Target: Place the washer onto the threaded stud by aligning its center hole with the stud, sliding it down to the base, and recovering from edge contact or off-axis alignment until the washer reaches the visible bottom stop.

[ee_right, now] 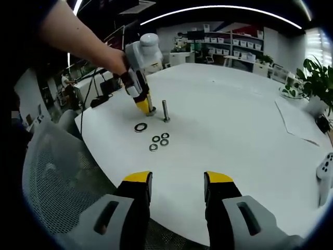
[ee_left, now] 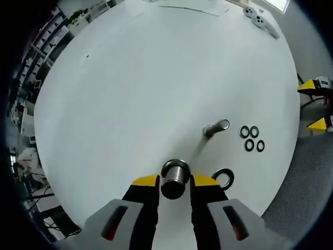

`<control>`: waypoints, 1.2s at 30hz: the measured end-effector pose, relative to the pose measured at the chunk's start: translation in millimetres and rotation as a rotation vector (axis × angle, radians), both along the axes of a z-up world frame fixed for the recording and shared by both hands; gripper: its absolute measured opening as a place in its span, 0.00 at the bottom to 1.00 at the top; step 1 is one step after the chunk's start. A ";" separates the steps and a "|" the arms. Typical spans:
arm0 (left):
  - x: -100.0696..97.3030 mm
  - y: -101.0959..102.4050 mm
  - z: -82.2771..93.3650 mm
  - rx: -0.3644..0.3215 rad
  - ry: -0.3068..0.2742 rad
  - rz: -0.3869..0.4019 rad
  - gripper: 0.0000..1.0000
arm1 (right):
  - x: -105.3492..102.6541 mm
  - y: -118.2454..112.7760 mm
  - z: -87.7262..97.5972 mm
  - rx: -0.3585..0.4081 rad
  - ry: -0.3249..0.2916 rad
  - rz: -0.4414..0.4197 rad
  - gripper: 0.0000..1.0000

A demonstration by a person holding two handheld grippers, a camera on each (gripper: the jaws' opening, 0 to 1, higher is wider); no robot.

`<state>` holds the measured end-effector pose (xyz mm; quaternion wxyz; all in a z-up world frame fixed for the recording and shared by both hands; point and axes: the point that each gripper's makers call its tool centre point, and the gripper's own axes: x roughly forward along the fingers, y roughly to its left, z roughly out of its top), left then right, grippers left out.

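1. Left gripper (ee_left: pixel 175 183), yellow-tipped jaws clenched on a shiny metal cylinder stud (ee_left: pixel 174 178) standing on the round white bench (ee_left: pixel 130 94).
2. Big dark ring washer (ee_left: pixel 223 178) lies flat just right of those jaws; a second upright metal stud (ee_left: pixel 215 128) and four small black washers (ee_left: pixel 252 138) sit beyond.
3. Right gripper (ee_right: pixel 177 186) hovers released, empty, well short of the washers.
4. No readable writing anywhere.

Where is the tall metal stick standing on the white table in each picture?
Left gripper view: the upright threaded metal stud is right of centre, just left of the four small black washers.
Right gripper view: the stud is upper centre, above the same washers.
Shared landmark: the larger black washer.
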<state>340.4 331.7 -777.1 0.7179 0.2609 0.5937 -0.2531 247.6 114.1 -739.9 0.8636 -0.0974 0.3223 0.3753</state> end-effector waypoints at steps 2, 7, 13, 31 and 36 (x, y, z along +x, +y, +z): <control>-0.3 2.7 2.2 0.005 -0.011 0.001 0.22 | 0.0 0.4 0.4 0.003 -0.001 0.001 0.43; -3.0 4.5 8.5 -0.012 -0.027 0.036 0.22 | -0.7 1.2 0.2 0.004 0.001 0.005 0.43; -14.8 7.6 11.7 -0.026 -0.029 0.053 0.22 | -1.5 2.1 0.1 0.004 0.003 0.011 0.43; -37.1 -2.7 11.4 -0.084 -0.036 0.078 0.25 | -1.5 0.6 -2.1 -0.009 0.005 0.010 0.43; -49.1 -15.5 4.1 -0.078 -0.011 0.027 0.27 | -1.2 -0.1 -1.9 -0.009 0.005 0.007 0.43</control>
